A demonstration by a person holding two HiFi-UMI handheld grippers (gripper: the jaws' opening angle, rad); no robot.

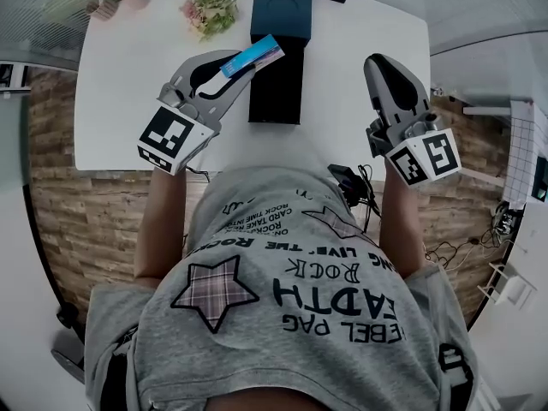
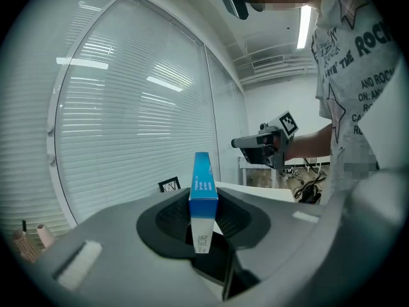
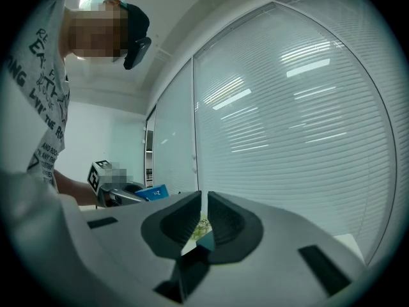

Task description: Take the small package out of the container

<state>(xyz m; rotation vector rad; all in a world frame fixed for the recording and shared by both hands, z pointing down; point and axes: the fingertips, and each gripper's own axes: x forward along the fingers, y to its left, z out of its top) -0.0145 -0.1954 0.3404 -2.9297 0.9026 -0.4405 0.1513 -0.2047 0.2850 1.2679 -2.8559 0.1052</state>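
Left gripper view: the left gripper (image 2: 203, 208) clamps the small package (image 2: 203, 178) upright at frame centre. In the head view, the package lies upper-centre, at the container's (image 1: 276, 88) left edge. The right gripper (image 3: 203, 217), jaws almost together, holds nothing.

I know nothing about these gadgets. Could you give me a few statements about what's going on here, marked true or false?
1. The left gripper holds a blue package between its jaws. True.
2. The right gripper grips a package too. False: its jaws are almost together with nothing between them.
3. The blue package lies inside the dark container. False: it is up in the left gripper's jaws.
4. Flowers lie on the white table. True.
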